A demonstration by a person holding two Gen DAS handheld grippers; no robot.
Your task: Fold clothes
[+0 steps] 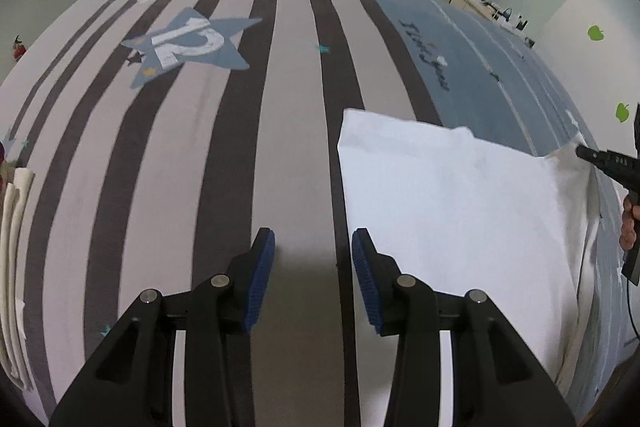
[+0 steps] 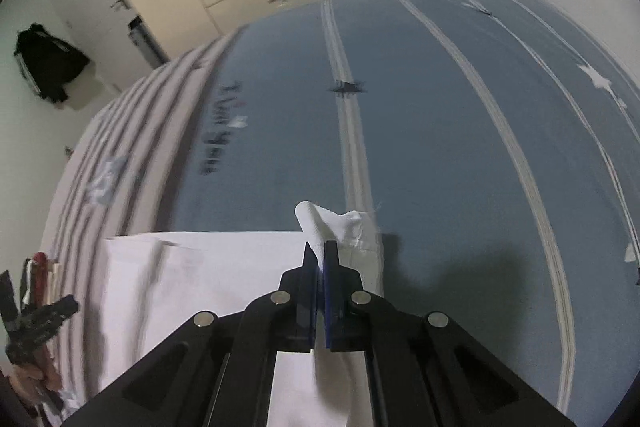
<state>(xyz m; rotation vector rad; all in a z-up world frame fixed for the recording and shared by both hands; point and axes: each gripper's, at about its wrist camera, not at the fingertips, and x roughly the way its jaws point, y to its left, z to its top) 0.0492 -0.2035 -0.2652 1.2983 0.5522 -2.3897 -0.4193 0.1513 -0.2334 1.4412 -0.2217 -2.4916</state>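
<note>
Pinching the far right corner of the white garment [image 2: 224, 291], the right gripper [image 2: 320, 259] has its jaws shut on a peak of cloth, which sticks out beyond the tips. The garment lies flat on the striped bedsheet [image 1: 200, 147], near side, right of centre. The left gripper [image 1: 313, 275] hovers part-open just left of the garment's left edge, holding nothing. Advice: carry the corner low and steady across, keep the fold edge straight, and pin the near left edge first.
</note>
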